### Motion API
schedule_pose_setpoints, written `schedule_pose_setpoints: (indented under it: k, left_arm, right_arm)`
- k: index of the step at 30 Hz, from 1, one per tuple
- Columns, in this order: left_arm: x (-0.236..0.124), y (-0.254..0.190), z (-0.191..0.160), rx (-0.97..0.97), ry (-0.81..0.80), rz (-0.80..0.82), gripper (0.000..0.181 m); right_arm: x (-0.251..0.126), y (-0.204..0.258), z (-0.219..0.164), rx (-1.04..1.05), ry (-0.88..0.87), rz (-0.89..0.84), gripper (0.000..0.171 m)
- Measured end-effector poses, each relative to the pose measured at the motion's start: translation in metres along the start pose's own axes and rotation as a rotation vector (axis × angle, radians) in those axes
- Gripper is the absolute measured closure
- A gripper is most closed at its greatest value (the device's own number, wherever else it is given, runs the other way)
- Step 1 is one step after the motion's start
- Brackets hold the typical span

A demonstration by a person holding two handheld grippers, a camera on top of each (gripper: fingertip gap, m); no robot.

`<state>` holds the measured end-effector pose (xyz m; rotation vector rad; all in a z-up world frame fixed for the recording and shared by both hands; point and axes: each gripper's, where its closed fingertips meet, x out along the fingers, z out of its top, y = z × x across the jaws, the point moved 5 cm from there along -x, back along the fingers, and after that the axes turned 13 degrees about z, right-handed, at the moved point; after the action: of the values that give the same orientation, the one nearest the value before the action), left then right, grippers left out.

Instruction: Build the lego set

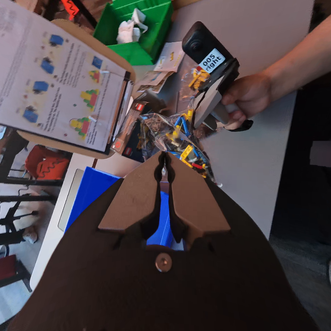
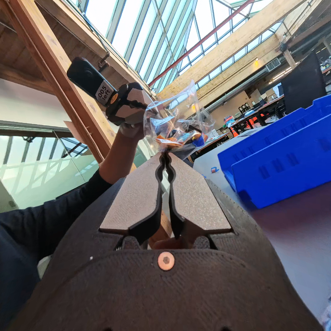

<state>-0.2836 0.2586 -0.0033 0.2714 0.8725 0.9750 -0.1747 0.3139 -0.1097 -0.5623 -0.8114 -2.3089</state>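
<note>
Now I have both claws pinched shut on the bag: left claw above its top edge, right claw below, bag stretched between.

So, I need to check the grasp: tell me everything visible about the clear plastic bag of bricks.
The clear plastic bag is thin, crinkled film holding loose yellow, blue, black and red pieces bunched together. It is held between both grippers: the left gripper pinches one edge, the right gripper another, both shut. In the left wrist view it is above the table.
</note>
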Motion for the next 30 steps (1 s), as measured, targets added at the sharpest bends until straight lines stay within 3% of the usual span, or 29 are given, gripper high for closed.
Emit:
schedule_pose_setpoints:
  k: [8,14,23,30]
  left_arm:
    - [-0.001,0.038,-0.04,-0.114,0.015,0.149,0.181]
    - [0.01,0.067,-0.089,-0.259,0.032,0.259,0.181]
    - [0.025,0.07,-0.184,-0.585,0.061,0.298,0.17]
    - [0.002,0.046,-0.212,-0.825,0.023,0.324,0.155]
  right_arm:
    - [0.031,-0.055,0.024,-0.014,0.074,-0.065,0.171]
    - [0.052,-0.094,0.028,-0.005,0.19,-0.139,0.171]
    - [0.086,-0.145,0.021,0.024,0.542,-0.328,0.171]
    - [0.101,-0.172,0.012,0.089,0.865,-0.455,0.171]
